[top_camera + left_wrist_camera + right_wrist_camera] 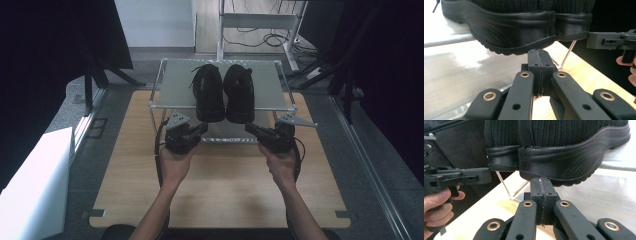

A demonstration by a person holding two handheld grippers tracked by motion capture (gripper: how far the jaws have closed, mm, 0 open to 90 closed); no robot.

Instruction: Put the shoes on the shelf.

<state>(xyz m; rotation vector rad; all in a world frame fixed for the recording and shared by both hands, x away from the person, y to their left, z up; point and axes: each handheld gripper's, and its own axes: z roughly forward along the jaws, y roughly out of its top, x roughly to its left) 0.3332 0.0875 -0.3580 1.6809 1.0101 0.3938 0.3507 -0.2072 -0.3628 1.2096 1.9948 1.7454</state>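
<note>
A pair of black knit shoes stands on the top shelf (175, 92) of a small metal rack, toes away from me, heels overhanging the front rail. The left shoe (209, 92) and right shoe (240, 92) sit side by side. My left gripper (204, 127) is shut and empty, its tip just beneath the left shoe's heel (519, 32). My right gripper (247, 127) is shut and empty too, its tip right under the right shoe's heel (559, 162). In the left gripper view its pressed-together jaws (538, 53) point up at the sole; the right gripper view shows the same (541, 182).
The rack stands at the far side of a wooden tabletop (225, 185); its lower shelf (225, 134) lies behind the grippers. A white box (35, 185) sits off the table at the left. Dark curtains flank both sides, and a desk frame with cables (260, 22) stands behind.
</note>
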